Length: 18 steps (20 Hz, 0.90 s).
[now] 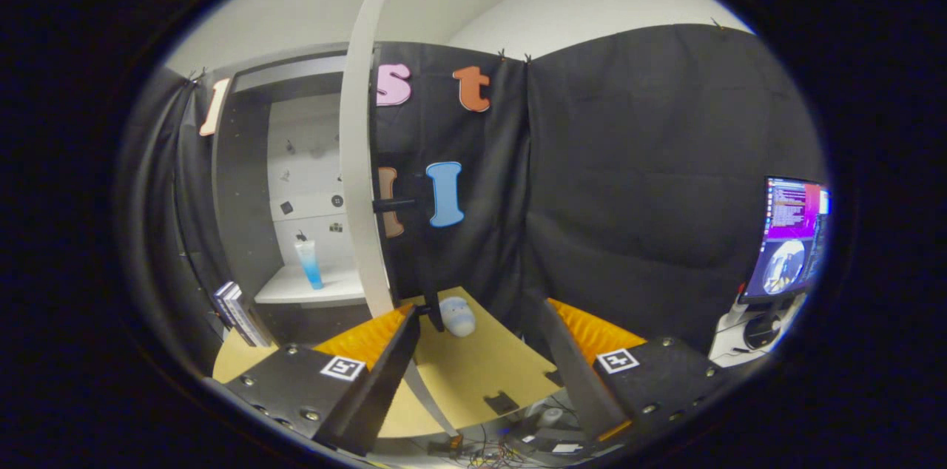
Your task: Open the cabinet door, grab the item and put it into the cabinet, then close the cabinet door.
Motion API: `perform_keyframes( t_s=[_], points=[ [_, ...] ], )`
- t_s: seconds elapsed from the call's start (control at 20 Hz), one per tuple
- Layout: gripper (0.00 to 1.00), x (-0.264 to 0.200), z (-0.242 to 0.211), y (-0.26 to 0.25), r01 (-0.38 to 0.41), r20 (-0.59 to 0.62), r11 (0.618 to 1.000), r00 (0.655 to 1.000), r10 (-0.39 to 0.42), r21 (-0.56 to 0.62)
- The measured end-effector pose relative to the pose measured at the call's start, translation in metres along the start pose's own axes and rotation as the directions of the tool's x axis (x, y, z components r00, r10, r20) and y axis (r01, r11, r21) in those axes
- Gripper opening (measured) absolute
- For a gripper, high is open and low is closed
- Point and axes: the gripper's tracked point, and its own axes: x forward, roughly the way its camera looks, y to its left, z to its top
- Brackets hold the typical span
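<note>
Ahead, open door point(360, 158), tool point(481, 351) spread, empty.

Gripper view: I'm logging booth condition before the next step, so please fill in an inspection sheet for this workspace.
Surface: tan table, a small dark patch near its front edge.
Job's things: cabinet door open; blue tube upright on the cabinet shelf; pale rounded item on the table.
Clutter: books leaning beside the cabinet.
Grippers: claw open, holding nothing.
Cables: tangle of wires below the table's front edge.
Surroundings: lit monitor.
</note>
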Motion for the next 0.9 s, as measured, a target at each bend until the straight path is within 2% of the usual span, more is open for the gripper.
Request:
perform_keyframes(
  t_s=[0.2,0.5,0.65,0.9],
  points=[
    [0.98,-0.007,-0.002,0.016,-0.041,0.004,0.999,0.999,0.042,-0.009],
    [0.98,-0.017,-0.01,0.058,-0.181,-0.005,0.983,0.984,0.181,0.021],
    [0.98,-0.014,-0.019,0.08,-0.223,-0.025,0.975,0.974,0.223,0.012],
    [0.98,-0.013,-0.026,0.129,-0.347,-0.044,0.938,0.937,0.347,0.016]
  ],
)
